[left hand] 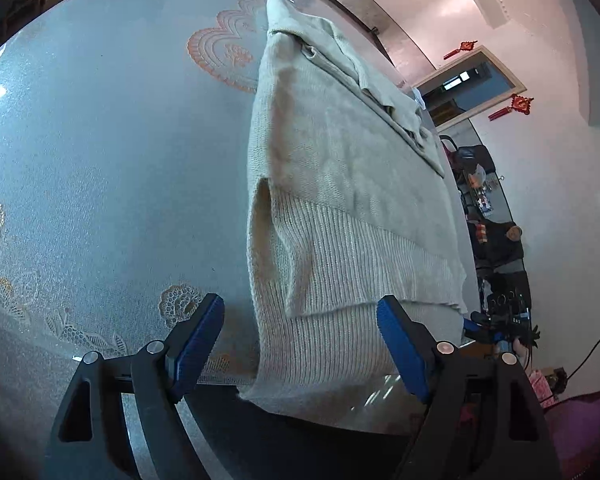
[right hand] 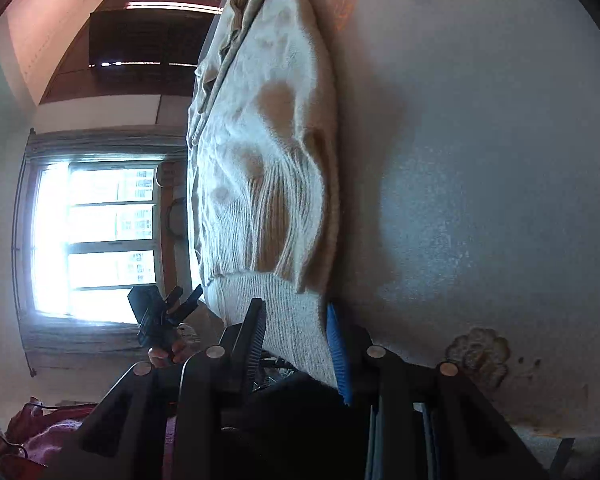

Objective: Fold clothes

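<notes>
A beige knit sweater (left hand: 340, 184) lies lengthwise on a table with a pale lace-patterned cover (left hand: 100, 160), its ribbed hem toward me and hanging a little over the table's near edge. My left gripper (left hand: 300, 344) is open, its blue-padded fingers on either side of the hem, not closed on it. In the right wrist view the same sweater (right hand: 260, 160) is seen from its other hem corner. My right gripper (right hand: 296, 344) is shut on the ribbed hem (right hand: 292, 320), the cloth pinched between the black finger and the blue pad.
The table cover (right hand: 480, 160) stretches wide beside the sweater. A bright window (right hand: 100, 232) and a dark cabinet (right hand: 140, 40) stand behind. The other gripper shows in each view: the right one (left hand: 496, 320) and the left one (right hand: 160, 316). Red hanging ornaments (left hand: 516, 106) flank a doorway.
</notes>
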`<state>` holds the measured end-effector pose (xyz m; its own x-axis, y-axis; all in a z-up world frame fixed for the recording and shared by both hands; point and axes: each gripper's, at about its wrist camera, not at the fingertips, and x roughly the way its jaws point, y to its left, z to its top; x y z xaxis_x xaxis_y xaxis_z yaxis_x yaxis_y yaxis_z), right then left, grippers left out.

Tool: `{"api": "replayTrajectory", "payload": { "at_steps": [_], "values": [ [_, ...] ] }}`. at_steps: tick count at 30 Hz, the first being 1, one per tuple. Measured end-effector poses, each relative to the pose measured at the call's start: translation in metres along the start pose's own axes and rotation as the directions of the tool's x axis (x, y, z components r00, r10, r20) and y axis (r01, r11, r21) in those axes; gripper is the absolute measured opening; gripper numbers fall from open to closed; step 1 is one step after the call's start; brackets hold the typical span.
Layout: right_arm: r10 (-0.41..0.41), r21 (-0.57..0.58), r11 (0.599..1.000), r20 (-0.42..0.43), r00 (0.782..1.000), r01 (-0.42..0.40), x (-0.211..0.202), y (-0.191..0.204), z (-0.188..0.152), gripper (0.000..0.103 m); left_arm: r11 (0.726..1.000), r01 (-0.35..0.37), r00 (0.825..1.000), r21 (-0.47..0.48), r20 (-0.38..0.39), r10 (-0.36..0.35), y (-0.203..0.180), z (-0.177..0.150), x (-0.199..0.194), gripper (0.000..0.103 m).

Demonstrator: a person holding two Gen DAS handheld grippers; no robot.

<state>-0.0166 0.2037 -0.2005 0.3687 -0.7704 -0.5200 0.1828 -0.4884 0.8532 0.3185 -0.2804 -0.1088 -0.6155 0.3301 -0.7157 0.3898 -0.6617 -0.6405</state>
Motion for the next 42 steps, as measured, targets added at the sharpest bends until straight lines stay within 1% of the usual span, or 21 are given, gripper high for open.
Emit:
{"api": "replayTrajectory", "payload": {
  "at_steps": [2, 5, 9, 12, 14, 16, 18, 19, 20, 21, 22, 23, 24, 25, 26, 30, 32, 35, 37, 38, 42],
  "values": [
    [-0.006, -0.027, 1.0, -0.019, 1.0, 0.005, 0.013, 0.008, 0.004, 0.034, 1.0, 0.0, 1.0, -0.006, -0.014, -0.001, -0.002, 0.003, 0.002, 0.085],
    [-0.012, -0.051, 0.999, -0.036, 0.999, 0.01, 0.029, 0.017, 0.006, 0.036, 1.0, 0.02, 0.999, -0.009, -0.026, -0.02, -0.003, 0.006, 0.006, 0.086],
    [-0.009, -0.055, 0.998, -0.049, 0.999, 0.006, 0.041, 0.023, 0.01, 0.037, 0.996, 0.085, 0.996, -0.029, -0.009, -0.085, -0.004, 0.006, 0.013, 0.086],
    [-0.001, -0.044, 0.999, -0.048, 0.999, -0.001, 0.039, 0.021, 0.009, 0.037, 0.994, 0.106, 0.994, 0.002, -0.013, -0.106, -0.012, 0.002, 0.018, 0.086],
    [0.002, -0.039, 0.999, -0.051, 0.999, -0.004, 0.029, 0.015, 0.003, 0.037, 0.991, 0.129, 0.991, 0.033, -0.034, -0.127, -0.019, -0.004, 0.022, 0.086],
    [0.003, -0.036, 0.999, -0.053, 0.999, -0.005, 0.028, 0.015, 0.003, 0.037, 0.99, 0.127, 0.991, 0.057, -0.04, -0.125, -0.024, -0.007, 0.024, 0.084],
    [0.001, -0.032, 0.999, -0.051, 0.999, -0.003, 0.029, 0.015, 0.004, 0.037, 0.992, 0.124, 0.992, 0.036, -0.034, -0.123, -0.021, -0.006, 0.024, 0.079],
    [-0.001, -0.033, 0.999, -0.051, 0.999, 0.0, 0.027, 0.015, 0.003, 0.037, 0.992, 0.122, 0.992, 0.01, -0.03, -0.122, -0.018, -0.005, 0.024, 0.067],
    [-0.006, -0.034, 0.999, -0.051, 0.999, 0.005, 0.024, 0.013, 0.001, 0.037, 0.993, 0.117, 0.993, -0.019, -0.029, -0.118, -0.012, -0.004, 0.025, 0.05],
    [-0.013, -0.036, 0.999, -0.05, 0.999, 0.011, 0.022, 0.012, 0.0, 0.034, 0.992, 0.114, 0.993, -0.047, -0.028, -0.116, -0.007, -0.004, 0.026, 0.041],
    [-0.029, -0.039, 0.999, -0.049, 0.998, 0.027, 0.02, 0.011, -0.001, 0.026, 0.991, 0.113, 0.993, -0.073, -0.024, -0.115, -0.001, -0.005, 0.026, 0.027],
    [-0.051, -0.044, 0.998, -0.047, 0.998, 0.049, 0.018, 0.01, -0.003, 0.021, 0.989, 0.113, 0.993, -0.098, -0.021, -0.115, 0.005, -0.005, 0.026, 0.015],
    [-0.077, -0.05, 0.996, -0.044, 0.996, 0.075, 0.017, 0.009, -0.004, 0.009, 0.986, 0.116, 0.993, -0.121, -0.016, -0.119, 0.011, -0.006, 0.027, 0.011],
    [-0.085, -0.045, 0.995, -0.037, 0.996, 0.084, 0.017, 0.008, -0.005, 0.0, 0.982, 0.129, 0.991, -0.139, -0.008, -0.131, 0.014, -0.007, 0.027, 0.01],
    [-0.081, -0.033, 0.996, -0.028, 0.996, 0.08, 0.016, 0.007, -0.006, 0.0, 0.979, 0.137, 0.99, -0.15, -0.001, -0.138, 0.017, -0.008, 0.027, 0.009],
    [-0.063, 0.013, 0.998, 0.007, 0.998, 0.063, 0.009, 0.001, -0.012, 0.002, 0.984, 0.109, 0.994, -0.139, 0.007, -0.109, 0.011, -0.01, 0.027, 0.008],
    [-0.023, 0.047, 0.999, 0.014, 1.0, 0.022, 0.004, -0.001, -0.017, 0.002, 0.976, 0.136, 0.991, -0.169, 0.002, -0.137, 0.011, -0.014, 0.027, 0.008],
    [0.043, 0.045, 0.998, 0.023, 0.999, -0.044, 0.0, 0.003, -0.022, 0.002, 0.963, 0.175, 0.984, -0.207, 0.001, -0.179, 0.01, -0.026, 0.023, 0.007],
    [0.062, 0.035, 0.997, 0.024, 0.998, -0.063, -0.006, 0.005, -0.027, 0.002, 0.951, 0.204, 0.978, -0.231, 0.007, -0.208, 0.011, -0.035, 0.017, 0.007],
    [0.07, 0.031, 0.997, 0.024, 0.997, -0.07, -0.01, 0.005, -0.028, 0.002, 0.946, 0.216, 0.975, -0.242, 0.005, -0.221, 0.011, -0.04, 0.014, 0.006],
    [0.103, 0.035, 0.994, 0.023, 0.994, -0.104, -0.028, 0.0, -0.036, 0.002, 0.926, 0.245, 0.968, -0.288, 0.016, -0.252, 0.015, -0.059, 0.0, 0.006]
  ]
}}
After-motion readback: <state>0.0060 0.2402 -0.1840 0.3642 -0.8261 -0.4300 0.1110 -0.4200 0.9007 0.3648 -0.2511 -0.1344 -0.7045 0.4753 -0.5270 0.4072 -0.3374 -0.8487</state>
